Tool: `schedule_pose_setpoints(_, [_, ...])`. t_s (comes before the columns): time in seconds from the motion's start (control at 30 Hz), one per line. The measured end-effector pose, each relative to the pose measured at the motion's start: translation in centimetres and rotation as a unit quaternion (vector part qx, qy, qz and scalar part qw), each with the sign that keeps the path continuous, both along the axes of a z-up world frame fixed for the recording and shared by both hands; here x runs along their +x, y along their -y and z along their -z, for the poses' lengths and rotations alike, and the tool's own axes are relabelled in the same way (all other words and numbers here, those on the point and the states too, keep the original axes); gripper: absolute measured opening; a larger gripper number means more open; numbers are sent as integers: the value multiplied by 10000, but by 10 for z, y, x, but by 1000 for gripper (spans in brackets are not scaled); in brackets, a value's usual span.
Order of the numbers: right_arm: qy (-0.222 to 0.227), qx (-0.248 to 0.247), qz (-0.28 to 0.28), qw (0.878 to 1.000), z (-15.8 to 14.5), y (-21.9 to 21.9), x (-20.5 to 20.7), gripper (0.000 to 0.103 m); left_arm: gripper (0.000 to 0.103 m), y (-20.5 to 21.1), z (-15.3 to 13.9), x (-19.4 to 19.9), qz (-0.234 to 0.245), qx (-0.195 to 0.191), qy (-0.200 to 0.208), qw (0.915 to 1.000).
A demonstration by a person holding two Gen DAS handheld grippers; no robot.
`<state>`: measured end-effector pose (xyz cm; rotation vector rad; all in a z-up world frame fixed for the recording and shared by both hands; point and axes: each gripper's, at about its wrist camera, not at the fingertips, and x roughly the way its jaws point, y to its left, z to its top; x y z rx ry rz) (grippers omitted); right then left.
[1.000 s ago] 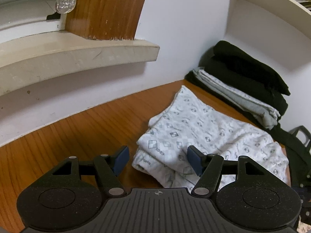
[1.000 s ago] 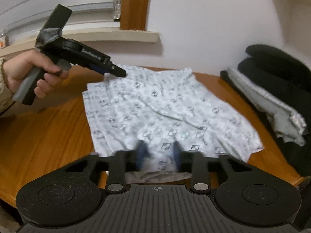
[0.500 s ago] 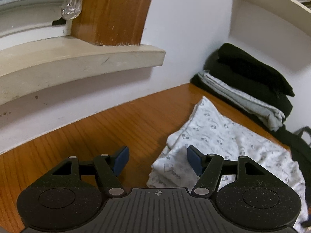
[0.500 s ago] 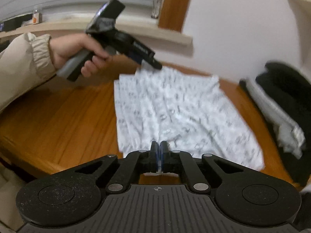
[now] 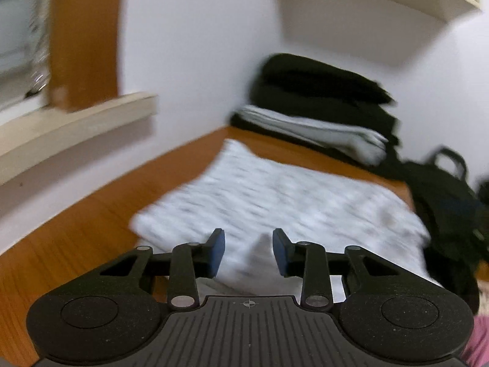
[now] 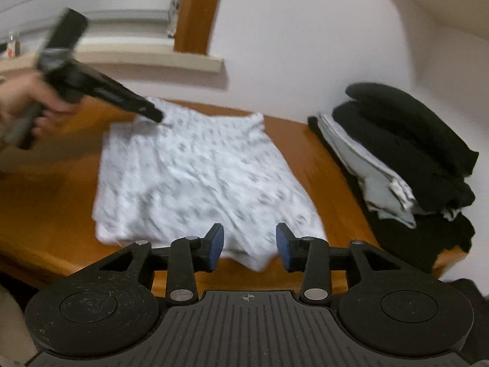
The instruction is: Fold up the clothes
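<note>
On the orange-brown wooden table, the white patterned garment lies folded flat, ready for another fold. At its six-o'clock hem the right gripper, jaws just parted, holds nothing. At ten o'clock the left gripper, jaws just narrowed, straddles a raised fold without pinching it.

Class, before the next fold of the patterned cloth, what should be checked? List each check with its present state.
1. Right gripper free of cloth: ok, jaws just opened, pads apart, nothing pinched.
2. Left gripper gripping the cloth: not ok; jaws have been closing, a cloth peak sits between the pads, no clamp seen.
3. Cloth flat on table: ok, though blurred.
4. Folded pile apart from cloth: ok.
5. Cloth edges aligned: cannot tell.
</note>
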<state>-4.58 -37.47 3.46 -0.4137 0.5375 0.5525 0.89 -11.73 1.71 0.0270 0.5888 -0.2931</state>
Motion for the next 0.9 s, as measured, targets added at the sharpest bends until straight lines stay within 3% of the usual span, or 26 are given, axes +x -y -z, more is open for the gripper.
schedule_pose_setpoints(0.2, [79, -443, -191, 9988, 6, 10, -8, 46, 60, 83, -10, -63, 620, 829, 467, 9935])
schedule_pose_setpoints(0.33, [177, -164, -194, 9995, 0, 14, 2, 46, 63, 123, 3, -80, 512, 1458, 674, 9857])
schedule_pose_setpoints(0.43, [177, 155, -139, 9996, -1, 13, 14, 48, 65, 135, 9, -86, 356, 1522, 667, 9854])
schedule_pose_setpoints(0.53, [187, 330, -125, 9992, 1, 9, 21, 49, 69, 138, 9, -97, 466, 1383, 603, 9874])
schedule_pose_setpoints(0.63, [181, 481, -90, 9986, 5, 6, 28, 49, 70, 143, 12, -101, 535, 1499, 705, 9847])
schedule_pose_setpoints(0.67, [118, 592, -37, 9982, 8, 7, 33, 49, 68, 144, 13, -100, 507, 1523, 740, 9843])
schedule_pose_setpoints(0.73, [-3, 802, 69, 9968, 13, 8, 43, 49, 54, 146, 14, -98, 449, 1561, 807, 9834])
schedule_pose_setpoints(0.87, [-223, 1691, 327, 9848, 22, 24, 63, 49, 4, 136, 13, -100, 507, 1294, 853, 9866])
schedule_pose_setpoints(0.9, [-391, 1920, 330, 9801, 26, 28, 69, 47, 3, 134, 12, -103, 533, 1247, 882, 9868])
